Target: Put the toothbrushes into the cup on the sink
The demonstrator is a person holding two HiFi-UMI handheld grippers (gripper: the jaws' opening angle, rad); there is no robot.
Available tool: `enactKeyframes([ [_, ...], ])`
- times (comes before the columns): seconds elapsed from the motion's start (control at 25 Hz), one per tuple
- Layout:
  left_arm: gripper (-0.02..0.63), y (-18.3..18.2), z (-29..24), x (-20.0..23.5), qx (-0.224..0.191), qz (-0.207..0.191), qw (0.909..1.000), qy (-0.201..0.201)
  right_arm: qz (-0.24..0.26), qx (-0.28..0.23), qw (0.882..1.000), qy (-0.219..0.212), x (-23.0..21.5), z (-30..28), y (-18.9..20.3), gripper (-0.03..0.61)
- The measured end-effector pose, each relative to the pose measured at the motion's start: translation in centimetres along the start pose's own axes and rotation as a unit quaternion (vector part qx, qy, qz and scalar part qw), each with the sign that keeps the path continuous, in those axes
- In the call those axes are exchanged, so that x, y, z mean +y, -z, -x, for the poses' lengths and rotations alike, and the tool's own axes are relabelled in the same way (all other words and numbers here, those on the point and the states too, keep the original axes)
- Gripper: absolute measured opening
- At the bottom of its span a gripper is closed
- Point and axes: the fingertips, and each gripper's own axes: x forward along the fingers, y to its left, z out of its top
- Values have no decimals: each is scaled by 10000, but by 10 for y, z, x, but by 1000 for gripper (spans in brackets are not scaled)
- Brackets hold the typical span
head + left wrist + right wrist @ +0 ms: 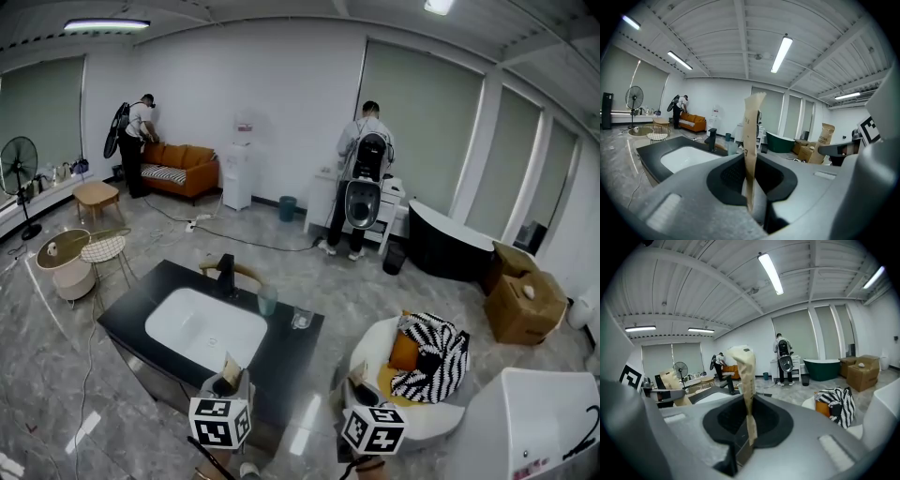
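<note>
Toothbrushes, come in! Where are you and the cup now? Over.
Left gripper shut on left toothbrush, paper-wrapped; right gripper shut on right toothbrush. Cup on sink counter, ahead. Nothing in between.

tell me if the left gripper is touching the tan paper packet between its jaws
Touching. In the left gripper view the left gripper clamps the upright tan paper packet between its jaws, with no gap on either side.

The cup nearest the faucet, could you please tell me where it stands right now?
In the head view the cup stands on the dark counter, just right of the black faucet and left of a lower glass.
</note>
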Motion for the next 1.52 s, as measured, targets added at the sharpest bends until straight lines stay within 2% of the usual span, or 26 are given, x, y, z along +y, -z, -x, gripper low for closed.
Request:
enactKeyframes([
  [0.36, 37, -32, -63, 45, -29, 6, 10000, 56, -12, -1, 9998, 218, -2, -66, -30, 34],
  [0.92, 37, -47, -147, 106, 123, 160, 9995, 262, -40, 144, 9980, 615, -2, -156, -53, 34],
  [1.52, 37, -48, -195, 128, 325, 183, 9988, 313, -270, 324, 9959, 795, -14, -201, -51, 34],
])
